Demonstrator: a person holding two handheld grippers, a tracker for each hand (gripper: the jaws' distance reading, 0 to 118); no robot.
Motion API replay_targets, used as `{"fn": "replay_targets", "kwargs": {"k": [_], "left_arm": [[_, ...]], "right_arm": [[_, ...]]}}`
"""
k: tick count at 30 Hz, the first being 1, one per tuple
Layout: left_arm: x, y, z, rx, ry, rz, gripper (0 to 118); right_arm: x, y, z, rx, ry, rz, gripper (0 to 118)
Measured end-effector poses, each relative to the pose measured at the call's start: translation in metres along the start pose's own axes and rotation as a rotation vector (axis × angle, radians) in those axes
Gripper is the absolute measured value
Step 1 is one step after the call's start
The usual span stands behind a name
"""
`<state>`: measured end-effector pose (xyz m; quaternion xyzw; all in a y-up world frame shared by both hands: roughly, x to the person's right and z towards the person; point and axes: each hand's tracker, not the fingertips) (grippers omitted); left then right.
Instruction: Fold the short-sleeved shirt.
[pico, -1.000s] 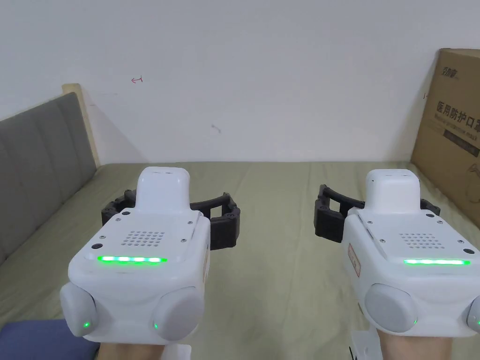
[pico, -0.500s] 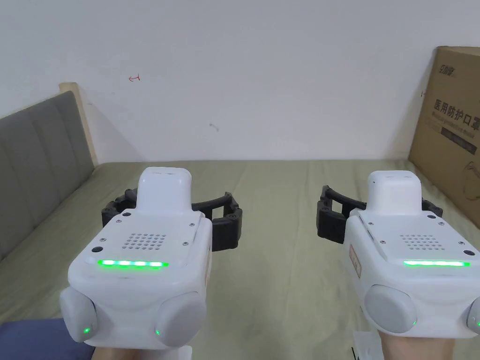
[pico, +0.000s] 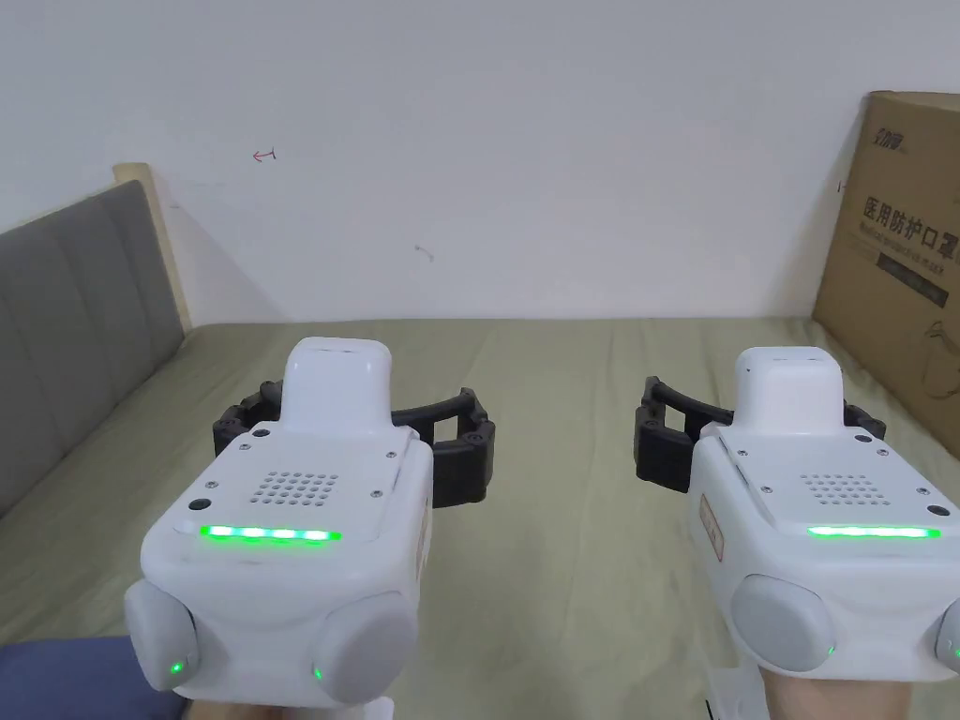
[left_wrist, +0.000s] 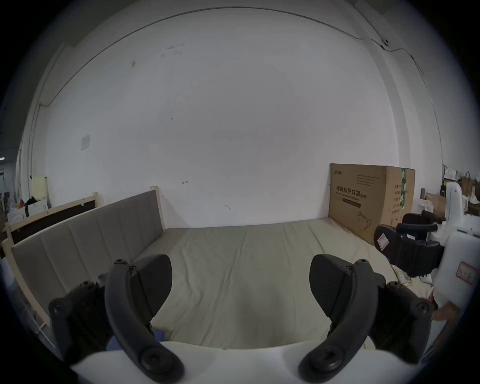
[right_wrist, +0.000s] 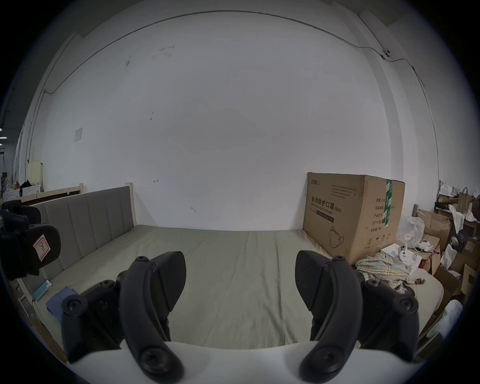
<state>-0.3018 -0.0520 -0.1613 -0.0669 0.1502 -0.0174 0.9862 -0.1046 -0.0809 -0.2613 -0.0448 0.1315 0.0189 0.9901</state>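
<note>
My left gripper (pico: 352, 436) and right gripper (pico: 759, 427) hover side by side over an olive-green bed sheet (pico: 562, 375), both open and holding nothing. The left gripper view has its jaws spread wide over bare sheet around the gripper (left_wrist: 240, 275). The right gripper (right_wrist: 240, 270) stands the same way in its own view. A crumpled checked garment (right_wrist: 384, 270) lies at the bed's right edge beside the cardboard box. A blue cloth (pico: 56, 675) lies at the near left edge, also seen as the blue cloth (right_wrist: 61, 296).
A large cardboard box (pico: 900, 262) stands on the bed's far right against the white wall. A grey padded headboard (pico: 66, 309) runs along the left side. Bags and cartons (right_wrist: 446, 241) are piled past the bed's right side.
The left gripper has drifted slightly to the right. The head camera has shifted a little. Both grippers stay open and empty.
</note>
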Motion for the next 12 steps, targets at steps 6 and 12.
{"fn": "replay_targets", "kwargs": {"k": [6, 12], "left_arm": [[-0.0041, 0.0015, -0.0024, -0.057, 0.009, 0.027, 109], [-0.0086, -0.0038, -0.0009, -0.010, 0.023, 0.017, 109]], "right_arm": [[-0.0002, -0.0003, -0.0006, -0.007, 0.000, 0.003, 93], [-0.0002, -0.0003, -0.0004, -0.012, 0.004, 0.002, 93]]}}
